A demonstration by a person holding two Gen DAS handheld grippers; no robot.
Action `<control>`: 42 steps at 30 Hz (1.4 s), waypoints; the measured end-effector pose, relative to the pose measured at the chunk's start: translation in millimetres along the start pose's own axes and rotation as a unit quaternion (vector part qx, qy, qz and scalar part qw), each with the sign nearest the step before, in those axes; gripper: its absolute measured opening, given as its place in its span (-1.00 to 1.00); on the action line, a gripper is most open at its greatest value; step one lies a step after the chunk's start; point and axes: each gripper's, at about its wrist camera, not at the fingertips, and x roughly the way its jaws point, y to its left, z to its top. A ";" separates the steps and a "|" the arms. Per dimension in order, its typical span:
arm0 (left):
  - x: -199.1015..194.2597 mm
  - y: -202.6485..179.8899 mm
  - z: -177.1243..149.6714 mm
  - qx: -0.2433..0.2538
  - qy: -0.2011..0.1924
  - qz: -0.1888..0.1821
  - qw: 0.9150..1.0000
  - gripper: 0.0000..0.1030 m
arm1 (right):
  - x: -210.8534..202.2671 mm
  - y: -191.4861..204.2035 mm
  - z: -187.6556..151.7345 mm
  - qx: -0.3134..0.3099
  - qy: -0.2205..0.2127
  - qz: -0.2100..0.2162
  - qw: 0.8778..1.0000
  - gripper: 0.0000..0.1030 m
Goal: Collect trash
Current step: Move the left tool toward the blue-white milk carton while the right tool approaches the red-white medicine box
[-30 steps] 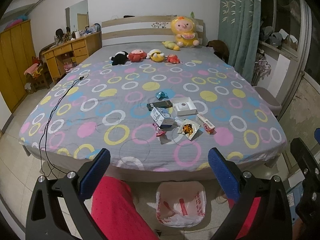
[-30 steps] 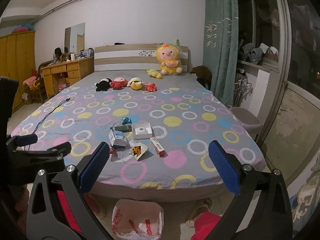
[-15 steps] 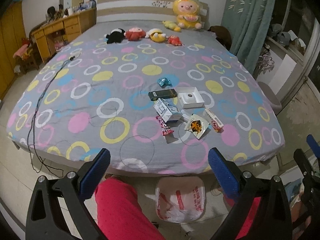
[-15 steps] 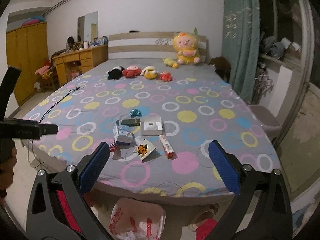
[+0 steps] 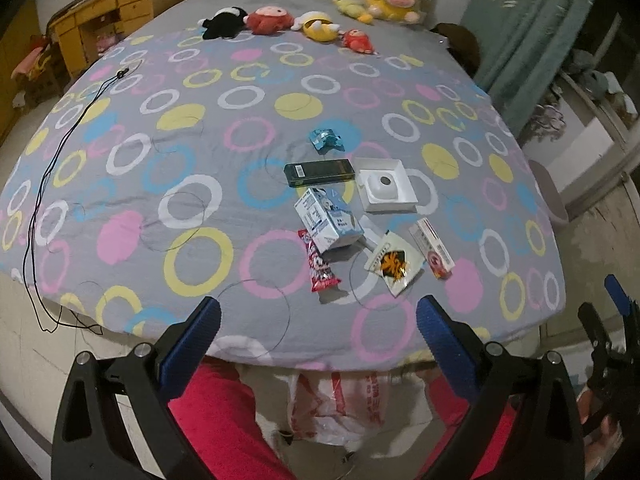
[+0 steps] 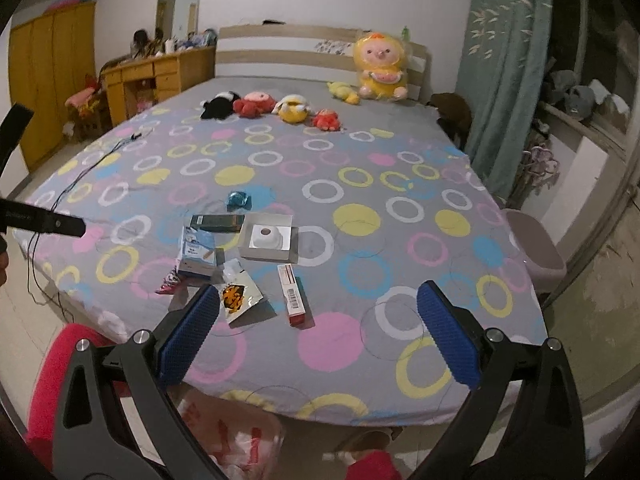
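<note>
While both tongs, left gripper [image 5: 318, 334] and right gripper [image 6: 318, 326], are held released above the foot edge of the grey ring-patterned bed [image 5: 192, 168], nothing is grasped. Scattered wrappers and small boxes [image 5: 340, 216] are clustered near that edge, with bare sheet around them. A white-and-red plastic bag [image 5: 340, 408] is seen on the floor below.

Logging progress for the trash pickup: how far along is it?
Barely begun. Nothing is in hand: left gripper and right gripper are open and empty. Left on the bed: blue carton, white box, red wrapper, more. The bag waits below.
</note>
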 end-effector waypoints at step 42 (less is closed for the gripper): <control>229.1 -33.8 97.2 -0.090 0.127 0.132 0.979 0.86 | 243.5 -7.5 -39.7 -0.070 0.142 0.104 0.982 0.88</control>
